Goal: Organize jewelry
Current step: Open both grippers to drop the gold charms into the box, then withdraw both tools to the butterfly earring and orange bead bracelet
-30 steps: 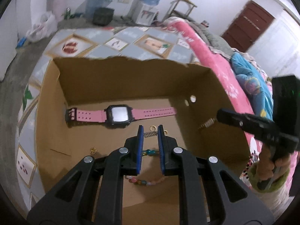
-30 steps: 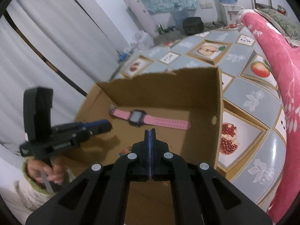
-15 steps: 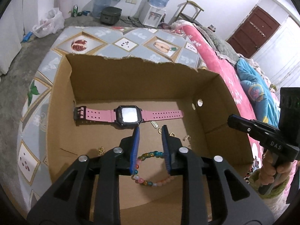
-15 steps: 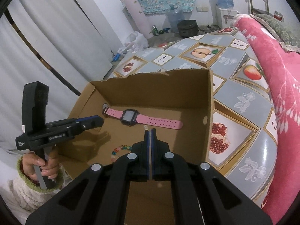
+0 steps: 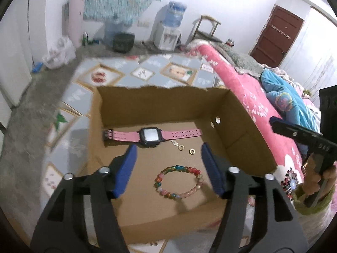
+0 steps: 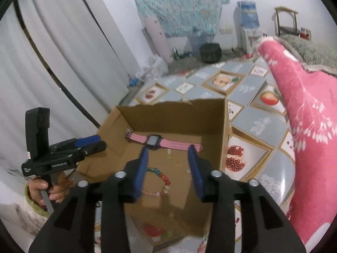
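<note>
An open cardboard box [image 5: 164,100] [image 6: 174,113] holds a pink-strapped watch [image 5: 150,135] [image 6: 152,141] laid flat across its far side. In front of the watch lie two small gold earrings [image 5: 186,150] [image 6: 174,160] and a multicoloured bead bracelet [image 5: 179,181] [image 6: 159,183]. My left gripper [image 5: 168,154] hovers above the box, its jaws opening with nothing between them. My right gripper [image 6: 167,155] also hangs over the box, jaws opening and empty. Each gripper shows in the other's view, held in a hand: the right gripper [image 5: 276,124] and the left gripper [image 6: 99,142].
The box sits on a mat with fruit pictures [image 6: 248,109]. A pink quilt [image 6: 311,113] rises along the right. White curtains [image 6: 42,67] hang at the left. Against the far wall stand a water dispenser [image 5: 170,29], a chair [image 5: 206,27] and a dark bin [image 5: 123,42].
Both grippers rose and drew back from the box floor. The left jaws let go of the bead bracelet and widened. The right jaws went from shut to open.
</note>
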### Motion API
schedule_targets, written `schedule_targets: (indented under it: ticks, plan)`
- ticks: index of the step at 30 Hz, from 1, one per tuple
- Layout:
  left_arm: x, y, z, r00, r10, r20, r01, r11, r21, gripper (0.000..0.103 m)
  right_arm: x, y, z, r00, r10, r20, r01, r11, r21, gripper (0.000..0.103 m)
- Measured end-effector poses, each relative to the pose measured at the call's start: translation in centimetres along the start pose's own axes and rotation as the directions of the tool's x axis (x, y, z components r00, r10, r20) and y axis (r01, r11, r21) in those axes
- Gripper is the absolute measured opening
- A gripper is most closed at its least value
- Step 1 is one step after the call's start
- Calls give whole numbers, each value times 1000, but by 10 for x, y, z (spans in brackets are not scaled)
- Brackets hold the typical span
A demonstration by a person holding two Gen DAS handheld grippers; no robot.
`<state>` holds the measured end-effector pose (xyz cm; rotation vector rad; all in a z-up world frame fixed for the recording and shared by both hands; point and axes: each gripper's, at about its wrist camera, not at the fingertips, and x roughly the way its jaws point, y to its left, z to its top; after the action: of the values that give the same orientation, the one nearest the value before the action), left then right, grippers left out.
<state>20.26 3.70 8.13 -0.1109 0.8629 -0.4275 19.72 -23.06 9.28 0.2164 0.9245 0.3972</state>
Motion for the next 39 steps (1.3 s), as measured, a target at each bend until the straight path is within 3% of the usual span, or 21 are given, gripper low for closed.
schedule_targets:
  ticks: [4, 6, 9, 12, 16, 19, 22, 24, 30, 37, 39]
  plan:
    - [-49, -8, -18, 995, -10, 99, 3, 997, 71, 81, -40, 13, -20, 997, 8, 79, -5, 999, -44, 63]
    - [-69, -10, -30, 991, -29, 134, 15, 995, 103, 85, -56, 21, -32, 994, 18, 110, -10, 997, -76, 74]
    - [-87, -8, -49, 990, -53, 128, 39, 993, 110, 87, -72, 31, -56, 991, 46, 126, -31, 993, -114, 88]
    - [-90, -4, -68, 994, -54, 92, 45, 994, 101, 89, -75, 34, -81, 993, 53, 103, -41, 992, -117, 95]
    - [-77, -3, -99, 999, -43, 9, 42, 994, 99, 89, -57, 37, -118, 999, -51, 2, 51, 992, -113, 96]
    - [-51, -8, -117, 998, 9, -64, -2, 994, 111, 89, -34, 38, -145, 991, -93, -100, 83, 991, -104, 96]
    - [-23, -18, -128, 990, 71, -120, -53, 987, 149, 89, -8, 40, -167, 971, -128, -202, 105, 987, -118, 96]
    - [-7, -24, -136, 986, 74, -147, -50, 985, 163, 89, 6, 42, -180, 951, -180, -252, 148, 979, -140, 96]
    - [35, -39, -148, 965, 133, -224, -96, 981, 169, 89, 19, 37, -207, 896, -322, -306, 277, 943, -182, 96]
    - [57, -47, -153, 944, 205, -260, -165, 972, 169, 89, 26, 31, -219, 870, -376, -319, 337, 926, -172, 96]
    - [60, -48, -154, 939, 221, -262, -179, 968, 173, 89, 26, 29, -220, 873, -369, -318, 336, 929, -155, 96]
